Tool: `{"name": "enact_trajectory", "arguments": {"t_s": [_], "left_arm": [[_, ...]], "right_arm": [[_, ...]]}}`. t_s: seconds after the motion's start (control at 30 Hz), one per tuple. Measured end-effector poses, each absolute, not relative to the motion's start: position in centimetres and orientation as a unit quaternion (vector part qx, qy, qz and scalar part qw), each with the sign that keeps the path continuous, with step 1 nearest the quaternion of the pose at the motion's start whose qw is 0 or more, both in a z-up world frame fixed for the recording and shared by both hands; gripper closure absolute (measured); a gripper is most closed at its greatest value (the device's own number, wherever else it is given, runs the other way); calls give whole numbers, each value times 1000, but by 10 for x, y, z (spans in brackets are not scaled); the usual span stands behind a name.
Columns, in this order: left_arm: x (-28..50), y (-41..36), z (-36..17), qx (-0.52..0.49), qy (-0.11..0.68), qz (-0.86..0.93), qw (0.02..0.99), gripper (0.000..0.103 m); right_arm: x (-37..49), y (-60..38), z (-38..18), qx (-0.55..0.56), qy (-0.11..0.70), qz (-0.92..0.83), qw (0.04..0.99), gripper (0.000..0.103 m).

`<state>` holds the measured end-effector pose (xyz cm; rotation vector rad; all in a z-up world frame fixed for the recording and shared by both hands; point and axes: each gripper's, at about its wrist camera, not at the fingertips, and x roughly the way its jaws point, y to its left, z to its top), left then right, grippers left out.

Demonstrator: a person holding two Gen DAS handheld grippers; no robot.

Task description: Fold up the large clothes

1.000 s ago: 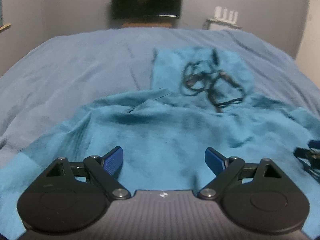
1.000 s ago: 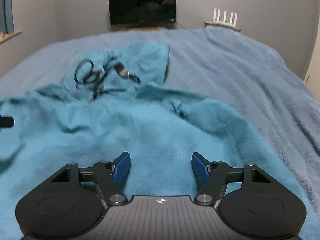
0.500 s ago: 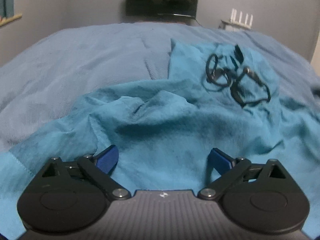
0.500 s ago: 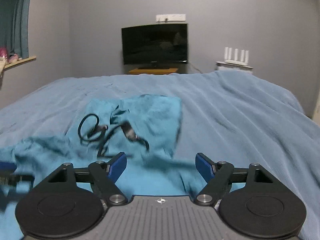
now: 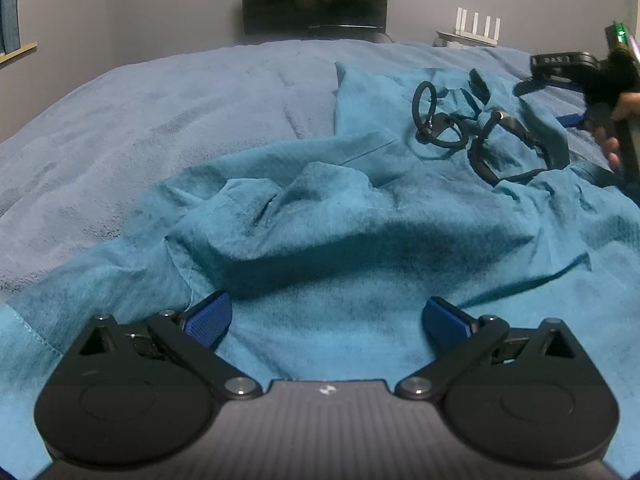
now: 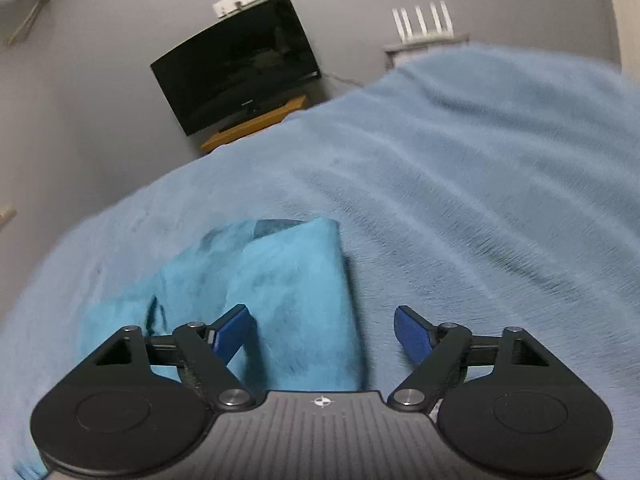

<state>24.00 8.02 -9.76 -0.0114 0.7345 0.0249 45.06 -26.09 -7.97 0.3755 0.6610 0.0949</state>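
Teal cloth, a large rumpled garment [image 5: 360, 240], lies spread on the blue bedspread [image 5: 160, 120], with a black printed loop design [image 5: 480, 136] on its far part. Left gripper [image 5: 326, 316] hovers over the near folds, its jaws opening wide and empty. Right gripper [image 6: 324, 330] hangs above the garment's far corner, its jaws opening, gripping nothing.

Black tool [image 5: 326, 316], ribbed blue pads [image 5: 208, 320]
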Motion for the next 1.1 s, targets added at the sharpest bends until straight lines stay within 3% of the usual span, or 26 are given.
{"name": "enact_trajectory", "arguments": {"t_s": [0.07, 0.1, 0.13, 0.2, 0.23, 0.37, 0.6, 0.9, 1.1], "left_arm": [[241, 82, -100, -12, 357, 11, 934, 0], [241, 83, -100, -16, 356, 10, 934, 0], [241, 85, -101, -20, 355, 10, 935, 0], [240, 87, -101, -27, 353, 10, 935, 0], [240, 88, -101, -30, 353, 10, 935, 0], [234, 93, -98, -44, 344, 6, 938, 0], [223, 106, -93, -84, 322, 4, 943, 0], [189, 126, -69, -139, 298, 45, 943, 0], [150, 161, -25, -253, 228, 55, 938, 0]], "right_arm": [[461, -265, -86, 220, 336, 63, 914, 21], [465, -266, -89, 238, 341, 78, 906, 41], [467, -267, -90, 249, 342, 93, 901, 70], [462, -263, -84, 238, 333, 110, 906, 95], [457, -263, -79, 237, 320, 123, 909, 99], [419, -271, -49, 245, 259, 193, 914, 100], [281, -271, 0, 137, 188, 291, 928, 101], [95, -231, -18, -108, 207, 336, 912, 101], [27, -227, -41, -152, 237, 317, 906, 101]]}}
